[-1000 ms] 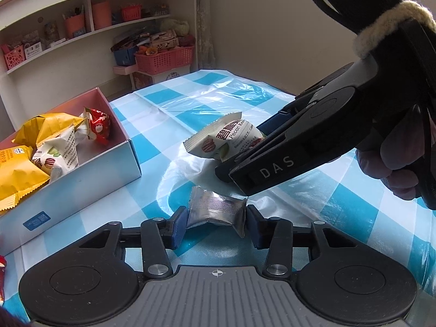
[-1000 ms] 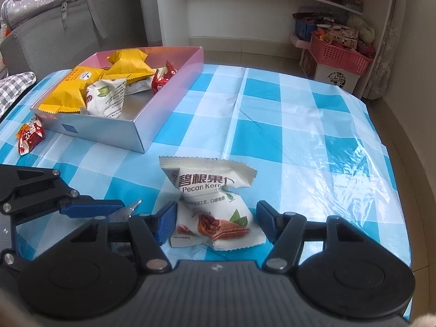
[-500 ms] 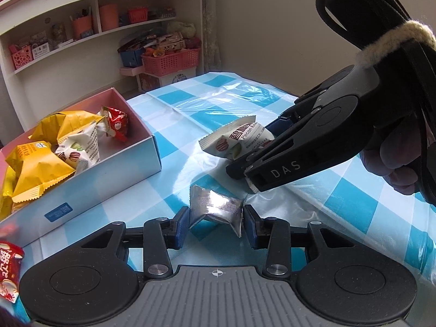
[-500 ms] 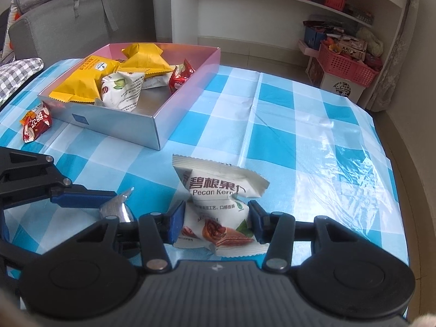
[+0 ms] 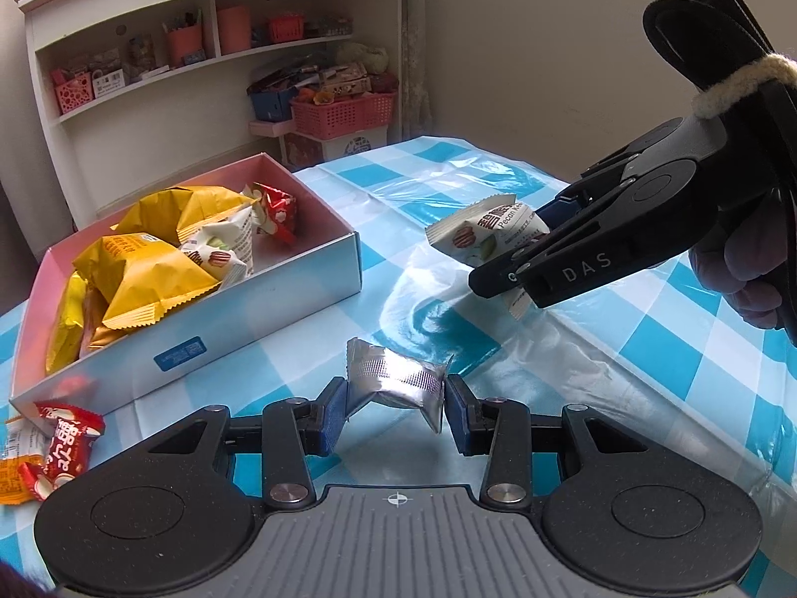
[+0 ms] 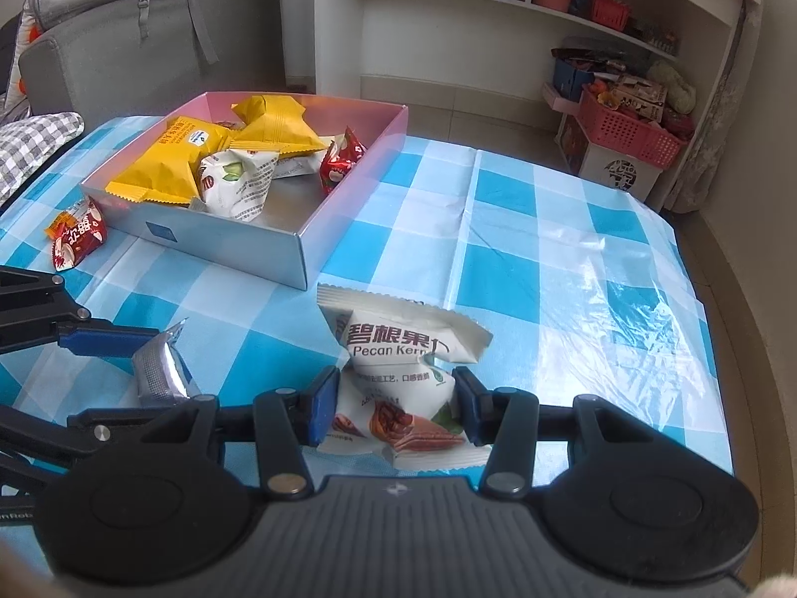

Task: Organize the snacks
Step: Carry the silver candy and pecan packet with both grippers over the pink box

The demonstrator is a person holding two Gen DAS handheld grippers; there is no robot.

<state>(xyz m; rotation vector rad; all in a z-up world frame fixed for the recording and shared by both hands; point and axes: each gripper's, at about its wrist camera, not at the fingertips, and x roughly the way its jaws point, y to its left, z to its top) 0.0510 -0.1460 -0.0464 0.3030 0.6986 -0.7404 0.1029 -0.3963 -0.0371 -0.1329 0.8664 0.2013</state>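
Left fingers (image 5: 396, 411) clamped on silver packet (image 5: 396, 381), right fingers (image 6: 393, 406) on pecan packet (image 6: 398, 373), seemingly lifted.

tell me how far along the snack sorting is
Partly done. Several packets, yellow ones among them, already lie in the box. In hand: the left gripper pinches a silver packet, and the right gripper is shut on the pecan packet. Left: boxing both, plus the red packet on the tablecloth beside the box.
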